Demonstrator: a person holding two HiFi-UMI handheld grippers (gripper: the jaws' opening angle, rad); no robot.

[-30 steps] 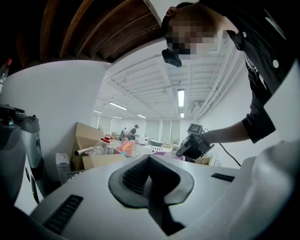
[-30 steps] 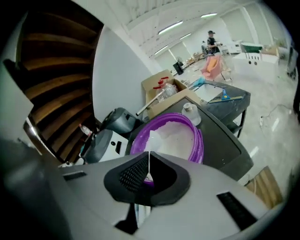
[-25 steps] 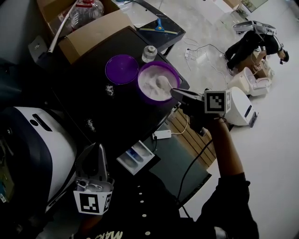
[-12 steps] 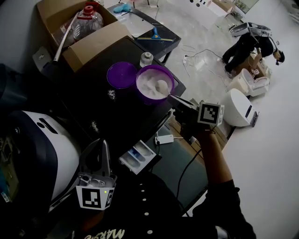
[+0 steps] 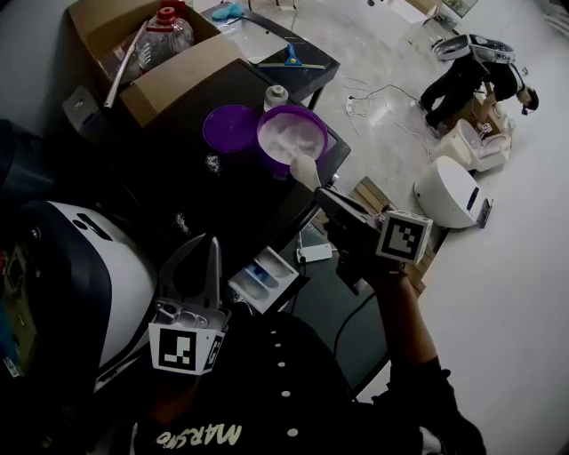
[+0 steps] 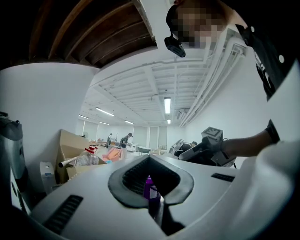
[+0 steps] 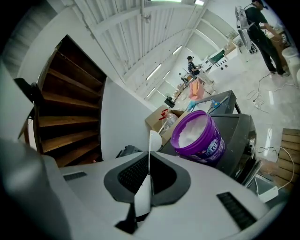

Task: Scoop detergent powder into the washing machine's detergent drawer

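Note:
A purple tub [image 5: 292, 133] full of white powder stands on the black washing machine's top [image 5: 204, 209], and its lid [image 5: 229, 127] lies beside it. My right gripper [image 5: 322, 193] is shut on the handle of a white scoop [image 5: 305, 169], which hovers just off the tub's near rim. In the right gripper view the scoop [image 7: 152, 140] shows edge-on before the tub [image 7: 199, 136]. The detergent drawer [image 5: 262, 278] stands pulled out below, between both grippers. My left gripper [image 5: 191, 271] is held left of the drawer, shut and empty [image 6: 157, 206].
A cardboard box with a plastic bottle [image 5: 169, 27] stands behind the machine, and a small white bottle [image 5: 276, 96] is next to the tub. Spilled powder [image 5: 211, 163] dots the top. A power strip [image 5: 313, 254], white appliances [image 5: 449, 200] and a bending person [image 5: 471, 75] occupy the floor.
My right gripper has lifted the scoop out of the tub and drawn it toward me, over the machine's front edge. The left gripper has risen a little.

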